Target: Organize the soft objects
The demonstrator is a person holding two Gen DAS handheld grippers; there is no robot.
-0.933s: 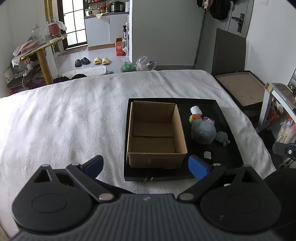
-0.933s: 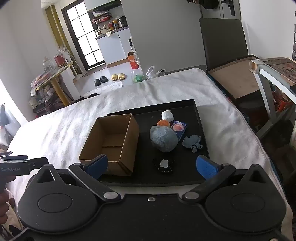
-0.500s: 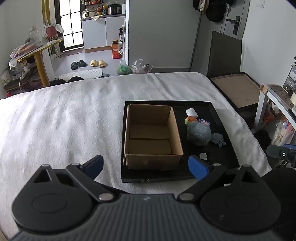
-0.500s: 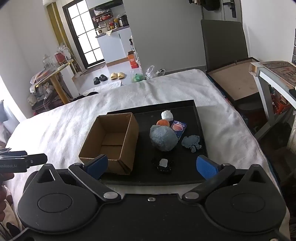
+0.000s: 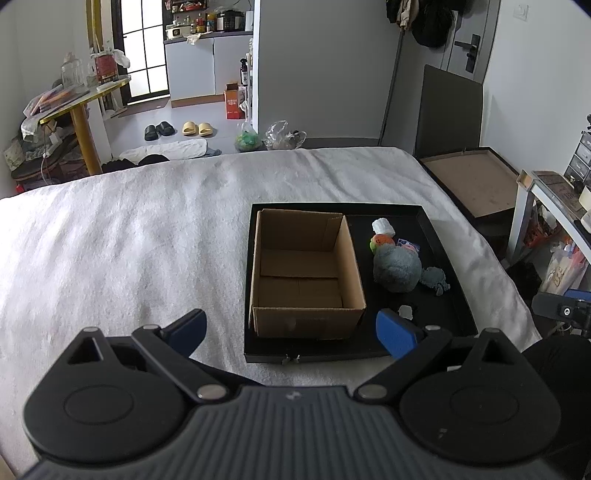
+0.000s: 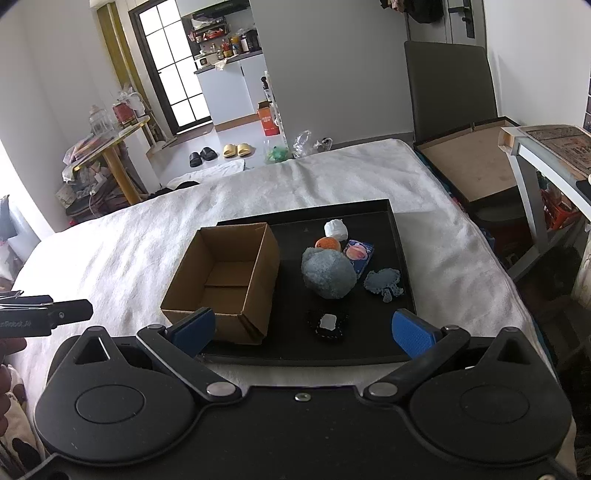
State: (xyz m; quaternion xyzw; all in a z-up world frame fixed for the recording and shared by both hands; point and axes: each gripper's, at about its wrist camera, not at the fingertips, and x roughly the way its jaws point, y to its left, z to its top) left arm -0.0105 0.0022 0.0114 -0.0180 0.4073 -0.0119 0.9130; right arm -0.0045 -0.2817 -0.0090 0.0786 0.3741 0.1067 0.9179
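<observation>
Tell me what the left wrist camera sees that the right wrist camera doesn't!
Only the left wrist view shows the green bit on the orange plush and the light switch high on the wall.

Only the right wrist view shows the whole black patch with a white square and a person's hand at the left edge.

Both show the empty cardboard box on the black tray, the big grey plush, the white plush and open jaws holding nothing.

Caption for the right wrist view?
Open right gripper faces a tray holding an empty box and soft toys.
</observation>
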